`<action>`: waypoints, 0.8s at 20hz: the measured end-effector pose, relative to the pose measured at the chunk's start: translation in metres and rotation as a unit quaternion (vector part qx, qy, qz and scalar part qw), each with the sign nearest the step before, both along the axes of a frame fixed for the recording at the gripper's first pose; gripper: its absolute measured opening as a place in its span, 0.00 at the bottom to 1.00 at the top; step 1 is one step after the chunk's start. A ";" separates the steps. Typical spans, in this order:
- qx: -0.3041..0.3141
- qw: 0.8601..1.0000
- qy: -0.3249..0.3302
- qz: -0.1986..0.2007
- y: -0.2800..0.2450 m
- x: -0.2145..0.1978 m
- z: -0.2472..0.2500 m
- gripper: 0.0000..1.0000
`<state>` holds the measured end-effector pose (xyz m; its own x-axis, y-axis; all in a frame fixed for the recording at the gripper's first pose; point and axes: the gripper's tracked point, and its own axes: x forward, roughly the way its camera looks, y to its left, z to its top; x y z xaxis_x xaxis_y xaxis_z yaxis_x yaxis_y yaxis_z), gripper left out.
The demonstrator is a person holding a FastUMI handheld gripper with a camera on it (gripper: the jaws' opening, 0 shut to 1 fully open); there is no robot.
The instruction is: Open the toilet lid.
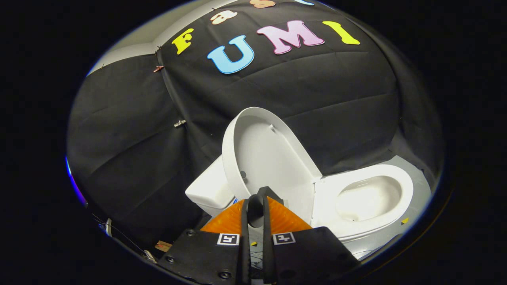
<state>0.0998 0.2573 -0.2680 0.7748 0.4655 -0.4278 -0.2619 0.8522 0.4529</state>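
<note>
The black cloth wall of the booth stands behind the toilet and takes up most of what the gripper view shows. The toilet is white and sits in front of that wall. Its cistern is at the back, against the cloth. The toilet lid is raised: it stands upright on its hinge between the cistern and the bowl, with its hollow inner face turned toward the bowl. Beyond the hinge the seat ring lies flat around the open bowl. The gripper sits close to the toilet, just before the lower edge of the raised lid. Its two fingers are drawn together with only a narrow slit between them and nothing is gripped. Their tips overlap the lid's lower rim in the view; whether they touch it cannot be told.
</note>
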 end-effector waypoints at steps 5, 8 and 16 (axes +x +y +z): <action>0.023 1.000 -0.003 0.018 0.003 -0.016 0.014 0.39; 0.011 1.000 -0.025 0.012 -0.012 -0.024 0.032 0.46; -0.041 0.987 -0.141 -0.060 -0.105 -0.042 0.153 0.99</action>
<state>0.0581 0.1521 -0.1146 0.9162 0.3357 -0.2188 -0.2627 0.9156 0.3044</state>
